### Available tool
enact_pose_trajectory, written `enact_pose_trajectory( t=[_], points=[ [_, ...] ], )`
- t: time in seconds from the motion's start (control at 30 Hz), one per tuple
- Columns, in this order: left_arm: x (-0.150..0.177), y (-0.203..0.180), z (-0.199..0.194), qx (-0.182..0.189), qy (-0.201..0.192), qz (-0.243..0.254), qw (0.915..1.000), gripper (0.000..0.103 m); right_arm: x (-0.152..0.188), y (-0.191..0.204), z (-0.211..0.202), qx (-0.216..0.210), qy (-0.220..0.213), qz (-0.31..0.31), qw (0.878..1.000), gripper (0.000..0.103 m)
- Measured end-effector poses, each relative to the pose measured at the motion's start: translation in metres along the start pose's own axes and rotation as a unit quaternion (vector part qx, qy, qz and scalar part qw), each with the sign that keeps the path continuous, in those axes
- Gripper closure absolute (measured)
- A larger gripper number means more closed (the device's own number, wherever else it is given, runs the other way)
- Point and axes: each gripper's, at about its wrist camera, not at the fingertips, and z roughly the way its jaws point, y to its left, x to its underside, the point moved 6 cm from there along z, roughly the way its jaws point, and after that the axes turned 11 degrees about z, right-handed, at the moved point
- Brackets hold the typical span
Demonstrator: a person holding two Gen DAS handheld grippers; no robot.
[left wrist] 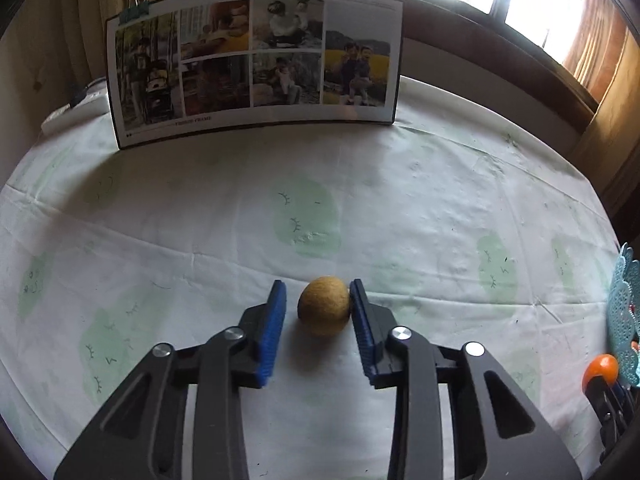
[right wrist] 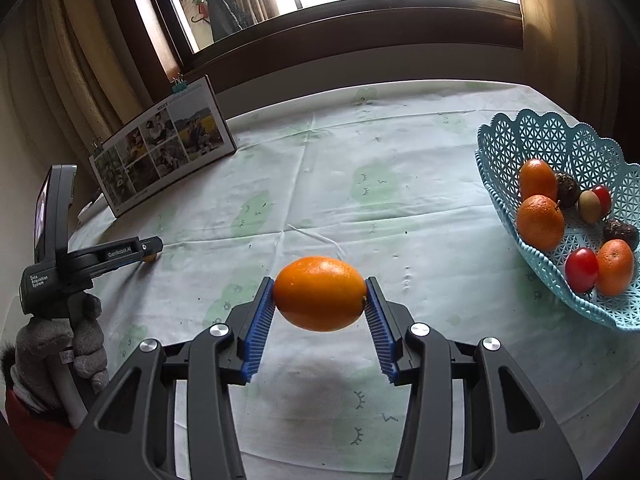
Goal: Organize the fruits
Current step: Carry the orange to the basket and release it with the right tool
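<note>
A small brown kiwi-like fruit (left wrist: 324,306) lies on the tablecloth between the blue pads of my left gripper (left wrist: 318,298). The jaws are open around it; the right pad touches it and the left pad stands apart. My right gripper (right wrist: 320,294) is shut on an orange (right wrist: 320,293) and holds it above the table. The orange also shows at the right edge of the left wrist view (left wrist: 600,368). A light blue lattice basket (right wrist: 560,148) at the right holds several oranges, red fruits and dark fruits. The left gripper shows in the right wrist view (right wrist: 150,250).
A photo calendar (left wrist: 256,64) stands clipped upright at the table's far side. The white and green tablecloth (left wrist: 400,208) covers the table. The basket rim (left wrist: 624,304) shows at the right edge of the left wrist view. A window is behind.
</note>
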Motion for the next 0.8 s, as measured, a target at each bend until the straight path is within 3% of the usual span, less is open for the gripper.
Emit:
enact_pose_trajectory(
  t=[0.47, 0.8],
  points=[
    [-0.008, -0.019, -0.032, -0.063, -0.062, 0.048, 0.9949, 0.077, 0.002, -0.002, 0.003, 0.005, 0.001, -0.002, 1.0, 0.056],
    [-0.01, -0.034, -0.043, -0.057, -0.078, 0.062, 0.9934, 0.077, 0.004, 0.0, 0.004, 0.012, -0.001, -0.014, 1.0, 0.056]
  ],
)
